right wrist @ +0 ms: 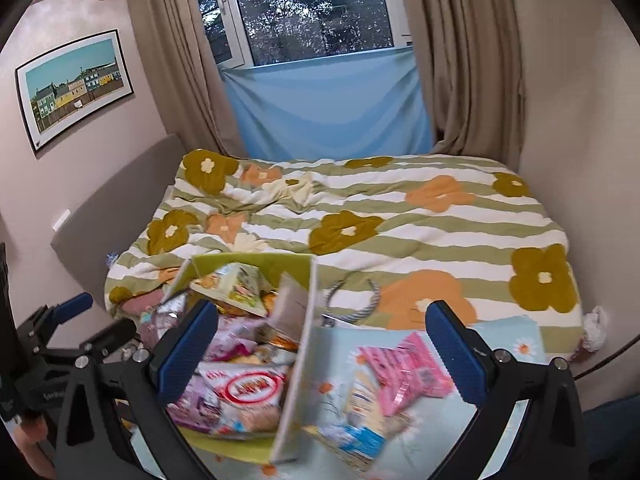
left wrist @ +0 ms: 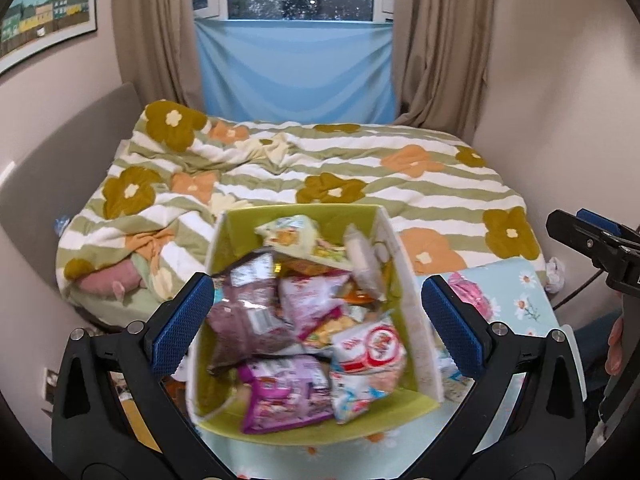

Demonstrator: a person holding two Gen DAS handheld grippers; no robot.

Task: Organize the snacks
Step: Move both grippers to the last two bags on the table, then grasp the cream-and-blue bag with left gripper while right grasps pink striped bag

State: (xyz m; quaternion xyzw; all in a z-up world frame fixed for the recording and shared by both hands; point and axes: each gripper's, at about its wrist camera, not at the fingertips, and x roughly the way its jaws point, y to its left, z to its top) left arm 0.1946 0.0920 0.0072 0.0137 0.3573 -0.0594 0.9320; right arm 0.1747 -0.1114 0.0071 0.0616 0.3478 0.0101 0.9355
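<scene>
A green-lined fabric box (left wrist: 394, 264) holds several snack packets: purple (left wrist: 286, 394), white and red (left wrist: 370, 350), brown (left wrist: 246, 320). My left gripper (left wrist: 316, 320) is open and empty above the box. In the right wrist view the box (right wrist: 298, 364) is at lower left, with a pink packet (right wrist: 404, 368) and a blue and white packet (right wrist: 358, 416) lying outside it on the light blue floral surface (right wrist: 516, 340). My right gripper (right wrist: 320, 360) is open and empty over the box's right wall; it also shows in the left wrist view (left wrist: 592, 248).
A bed with a striped flower duvet (left wrist: 320, 168) lies behind the box. A grey rope handle (right wrist: 354, 296) lies on the duvet by the box. A crumpled white tissue (right wrist: 596, 326) sits at the bed's right edge. Curtains and a window are behind.
</scene>
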